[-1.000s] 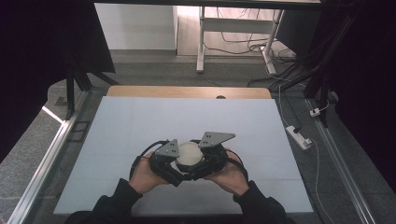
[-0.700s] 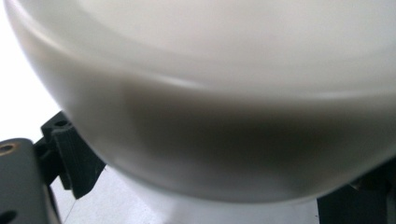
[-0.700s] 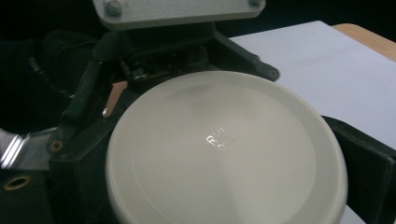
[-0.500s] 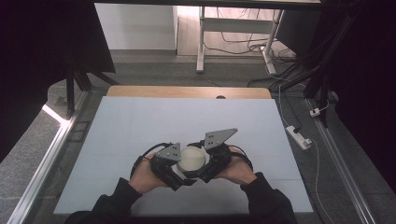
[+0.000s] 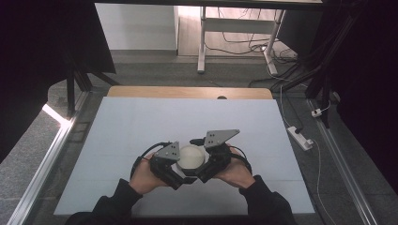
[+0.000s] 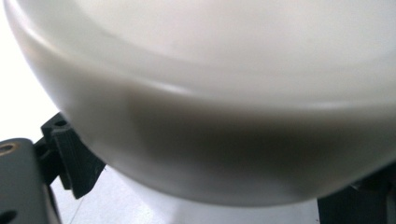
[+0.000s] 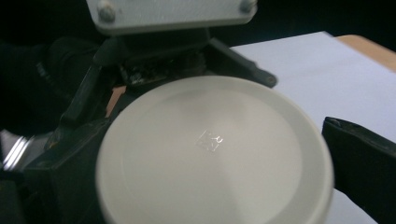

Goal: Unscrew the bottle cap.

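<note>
Compared with a second ago, both hands have drifted slightly toward the person's edge of the bench, and the right hand-held gripper's grey plate has tipped up a little more. Between them sits a round, cream-white plastic container with a flat lid [image 5: 191, 157], raised just off the pale grey bench [image 5: 141, 122] as far as I can judge, and held near the front edge, roughly at the middle of the bench's width.

The left hand-held gripper [image 5: 174, 166] presses in on the container's left side; from its own camera the curved wall of the container [image 6: 210, 116] looms right against the lens, with a black jaw tip showing beside the wall at the lower left. The right hand-held gripper [image 5: 211, 164] comes in from the container's right side, and its view looks across the lid [image 7: 212, 172], with one black jaw just off the rim. Each seems clamped on the container, though I cannot see the contact on every jaw.

My worry is the smooth, rounded wall: if the two hands twist or pull unevenly, the container could slip out and drop onto the bench, or the lid could pop off suddenly and spill whatever is inside.
</note>
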